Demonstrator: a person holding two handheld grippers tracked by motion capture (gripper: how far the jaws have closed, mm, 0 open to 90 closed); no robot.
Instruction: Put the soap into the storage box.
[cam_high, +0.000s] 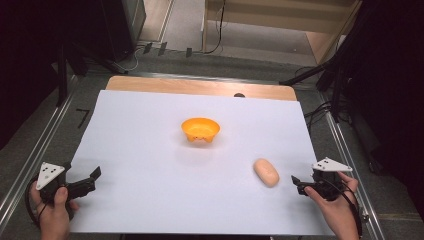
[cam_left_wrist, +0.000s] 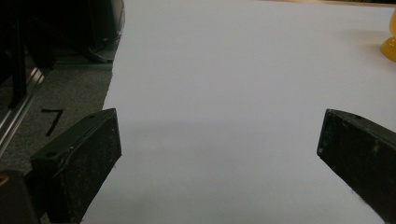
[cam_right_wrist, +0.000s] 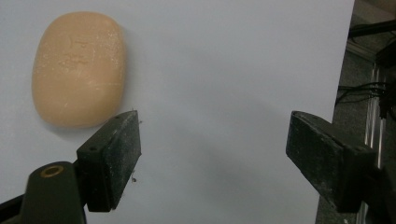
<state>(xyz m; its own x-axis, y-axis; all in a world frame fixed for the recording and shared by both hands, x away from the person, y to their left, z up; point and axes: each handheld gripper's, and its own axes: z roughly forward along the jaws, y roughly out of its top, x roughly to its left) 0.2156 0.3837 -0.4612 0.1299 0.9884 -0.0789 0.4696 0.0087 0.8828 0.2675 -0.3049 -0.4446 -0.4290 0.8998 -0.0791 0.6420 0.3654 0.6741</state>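
Note:
An orange bowl (cam_high: 200, 129) stands near the middle of the white sheet (cam_high: 150, 150); its edge (cam_left_wrist: 390, 46) peeks in at the far right of the left gripper view. A tan oval lump like a bread roll (cam_high: 266, 172) lies on the sheet at the right front. My right gripper (cam_high: 296, 184) is just right of it, open, nothing between its jaws. In the right gripper view the roll (cam_right_wrist: 79, 70) lies beyond the left jaw, outside the right gripper (cam_right_wrist: 215, 135). My left gripper (cam_high: 92, 180) rests at the sheet's left front edge, open and empty, with bare sheet ahead of the left gripper (cam_left_wrist: 219, 140).
The sheet covers a wooden table (cam_high: 200, 86) whose far edge shows. Metal rails (cam_high: 30, 160) run along both sides, with cables (cam_right_wrist: 359, 91) on the grey floor at the right. Dark stands (cam_high: 320, 75) are at the far corners.

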